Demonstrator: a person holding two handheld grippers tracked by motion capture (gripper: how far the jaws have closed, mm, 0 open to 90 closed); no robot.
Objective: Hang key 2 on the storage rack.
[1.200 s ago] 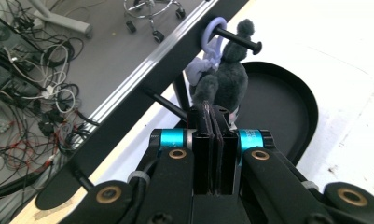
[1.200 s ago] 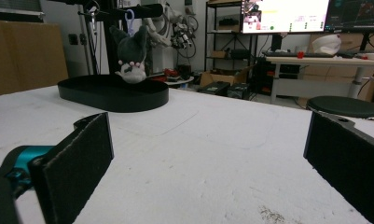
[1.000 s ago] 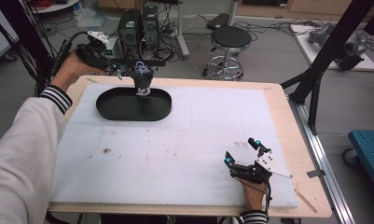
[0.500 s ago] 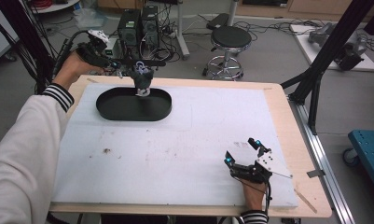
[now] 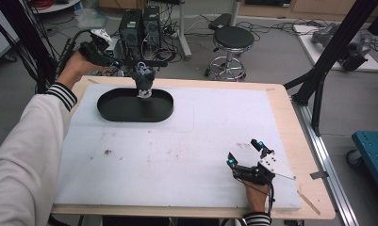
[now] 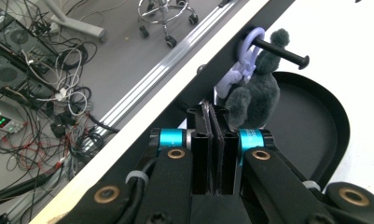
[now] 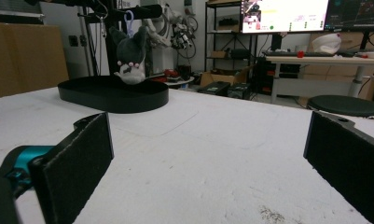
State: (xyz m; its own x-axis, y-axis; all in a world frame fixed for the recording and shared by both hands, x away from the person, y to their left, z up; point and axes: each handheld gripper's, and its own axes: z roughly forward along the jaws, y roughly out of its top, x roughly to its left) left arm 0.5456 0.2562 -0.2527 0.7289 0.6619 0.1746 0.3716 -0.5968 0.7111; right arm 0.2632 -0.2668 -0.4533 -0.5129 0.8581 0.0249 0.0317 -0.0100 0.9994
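A grey plush toy (image 5: 144, 82) (image 6: 254, 98) (image 7: 128, 56) hangs by a lilac ring (image 6: 243, 60) from a black peg (image 6: 282, 52) on a black bar (image 5: 153, 62), just above the black oval tray (image 5: 125, 114) (image 6: 334, 121) (image 7: 110, 100) at the board's far left. My left gripper (image 5: 132, 70) (image 6: 212, 114) reaches in from the left, jaws shut, tips against the toy's near side with a thin bit of it pinched. My right gripper (image 5: 243, 151) (image 7: 208, 154) rests open and empty on the white foam board (image 5: 177, 141) near the front right.
The foam board covers a wooden table (image 5: 295, 122). Beyond the far edge stand computer towers (image 5: 139, 23), loose cables and a round stool (image 5: 231, 40). Black frame legs (image 5: 318, 84) rise at the table's right.
The toy has sunk very slightly toward the tray. Both hands and grippers stay nearly where they were.
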